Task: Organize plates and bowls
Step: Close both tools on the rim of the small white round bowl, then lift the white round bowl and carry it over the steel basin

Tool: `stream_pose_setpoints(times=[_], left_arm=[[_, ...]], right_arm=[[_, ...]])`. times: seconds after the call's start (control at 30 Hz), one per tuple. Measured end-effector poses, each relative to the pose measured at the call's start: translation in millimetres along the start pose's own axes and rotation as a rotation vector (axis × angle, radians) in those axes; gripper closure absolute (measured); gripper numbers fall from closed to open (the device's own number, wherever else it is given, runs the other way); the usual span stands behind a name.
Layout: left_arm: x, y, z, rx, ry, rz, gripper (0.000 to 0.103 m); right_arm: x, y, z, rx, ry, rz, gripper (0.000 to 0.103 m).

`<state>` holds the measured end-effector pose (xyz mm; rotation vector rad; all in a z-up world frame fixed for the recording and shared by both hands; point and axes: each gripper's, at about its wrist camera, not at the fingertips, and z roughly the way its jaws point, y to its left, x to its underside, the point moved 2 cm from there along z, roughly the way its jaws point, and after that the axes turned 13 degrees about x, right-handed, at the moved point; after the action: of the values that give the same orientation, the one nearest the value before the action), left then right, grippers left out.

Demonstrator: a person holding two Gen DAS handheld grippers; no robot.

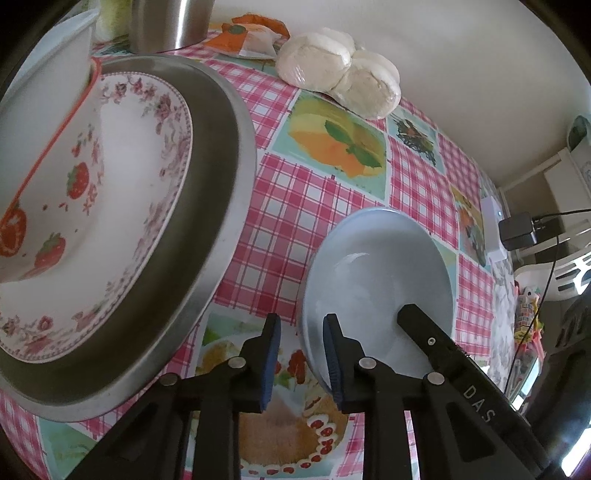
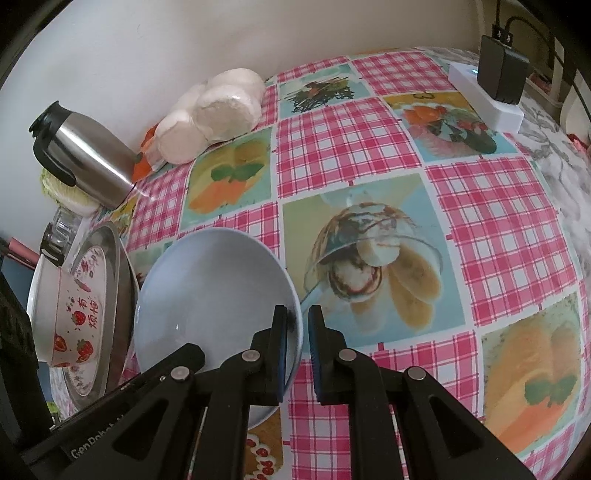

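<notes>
A pale blue plate (image 1: 376,280) (image 2: 210,291) lies on the checked tablecloth. My left gripper (image 1: 301,360) is open, its jaws straddling the plate's near left rim. My right gripper (image 2: 298,350) is open too, its jaws straddling the plate's right rim with a narrow gap. The right gripper's finger (image 1: 443,354) shows over the plate in the left wrist view. To the left a steel tray (image 1: 221,206) (image 2: 120,266) carries a floral plate (image 1: 147,177) and a strawberry bowl (image 1: 48,192) (image 2: 70,325).
A steel thermos (image 2: 85,158) (image 1: 170,22) and wrapped white buns (image 1: 340,70) (image 2: 218,110) stand by the wall. A white power strip with a black charger (image 2: 495,85) sits at the far right table edge. A cabbage (image 2: 66,195) lies behind the thermos.
</notes>
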<state>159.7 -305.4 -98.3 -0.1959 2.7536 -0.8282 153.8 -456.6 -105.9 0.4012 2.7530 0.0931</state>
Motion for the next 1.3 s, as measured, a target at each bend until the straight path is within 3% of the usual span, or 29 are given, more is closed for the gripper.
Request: stream_pose_setpoints(times=[0.2,0.33,0.6,0.9,1.3], left_arm=[[-0.4,5.4,2.0,0.031,0.012,-0.017,0.078],[-0.6,5.2,0.2,0.064,0.018,-0.016,0.085],[-0.5,8.6,-2.5,0.079,0.036,-0.022,0.086],[4.0,5.8,-11.0,0.061,0.065,0.027,0.086],[4.5,-7.7,-46.2,0.104,0.044,0.104,0.086]], right_arm=[[1.7,3.3,1.7,-0.006,0.008,0.001,0.091],[3.0,3.8,0.6,0.000,0.016,-0.001,0.091],[7.5,6.9,-2.7,0.032,0.027,-0.005,0.090],[20.0,8.8,-14.1,0.053,0.034,-0.001,0.089],[28.3,13.2,-54.5,0.030,-0.019,0.023,0.089]])
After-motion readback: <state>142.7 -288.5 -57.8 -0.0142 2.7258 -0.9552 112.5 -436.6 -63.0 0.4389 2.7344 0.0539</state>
